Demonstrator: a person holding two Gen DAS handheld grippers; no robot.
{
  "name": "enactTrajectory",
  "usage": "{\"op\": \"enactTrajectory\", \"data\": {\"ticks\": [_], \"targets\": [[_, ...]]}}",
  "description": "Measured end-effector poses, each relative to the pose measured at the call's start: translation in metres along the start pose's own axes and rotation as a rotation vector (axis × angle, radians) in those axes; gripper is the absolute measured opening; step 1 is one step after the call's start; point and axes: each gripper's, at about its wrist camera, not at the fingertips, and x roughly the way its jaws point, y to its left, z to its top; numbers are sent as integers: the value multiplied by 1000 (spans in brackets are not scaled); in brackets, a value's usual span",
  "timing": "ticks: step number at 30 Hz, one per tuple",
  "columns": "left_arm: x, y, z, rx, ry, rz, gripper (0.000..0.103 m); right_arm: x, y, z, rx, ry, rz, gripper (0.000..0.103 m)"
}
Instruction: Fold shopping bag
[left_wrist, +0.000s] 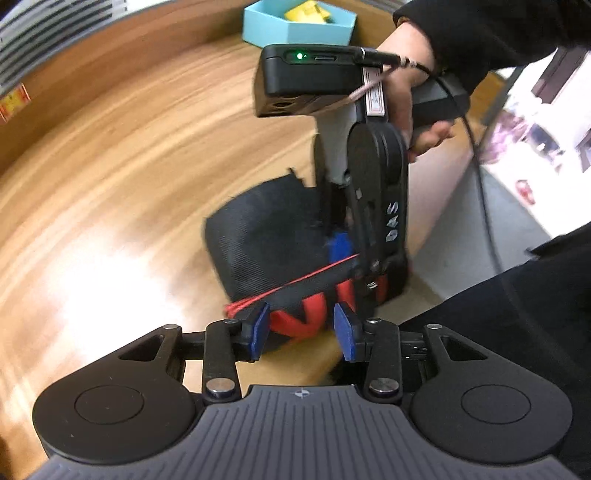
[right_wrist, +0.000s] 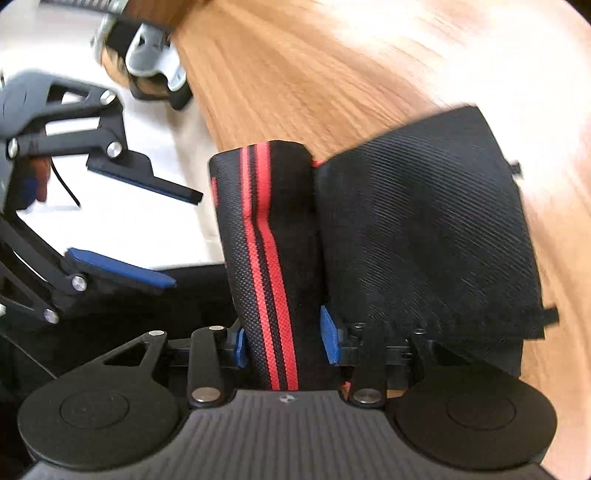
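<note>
The shopping bag (right_wrist: 424, 221) is black woven fabric, folded into a thick bundle over the wooden table (right_wrist: 314, 74). A rolled part with red stripes (right_wrist: 266, 240) fills the gap between the blue pads of my right gripper (right_wrist: 285, 339), which is shut on it. In the left wrist view the bag (left_wrist: 266, 229) lies just ahead with its red handles (left_wrist: 306, 317) bunched near my left gripper (left_wrist: 302, 332). That gripper is open and holds nothing. A hand (left_wrist: 406, 92) points the right gripper (left_wrist: 351, 266) down onto the bag. The left gripper (right_wrist: 184, 240) is open beside the roll.
A teal box (left_wrist: 299, 26) with a yellow object inside sits at the table's far side. The table's edge (left_wrist: 443, 206) runs close to the right of the bag, with pale floor beyond. A black cable (left_wrist: 480, 177) hangs from the right gripper. Dark clothing (left_wrist: 517, 314) is at lower right.
</note>
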Motion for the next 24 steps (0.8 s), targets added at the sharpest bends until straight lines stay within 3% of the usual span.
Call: {"op": "enactTrajectory", "data": {"ticks": [5,7,15,19,20,24], "targets": [[13,4,19,14,51,14,41,-2,-38,-2,88,-4,173,43],[15,0,23,21,74,25,41,-1,-46,-1,105,0,202,42],[35,9,44,-24,157,-17,48,8,-62,5,135,-1,247,33],[40,5,50,1,177,-18,53,12,-64,5,148,-28,244,30],[36,3,51,12,177,-15,52,13,-63,4,152,-34,242,30],[8,-3,50,64,123,47,31,15,-61,-1,173,-56,250,30]]}}
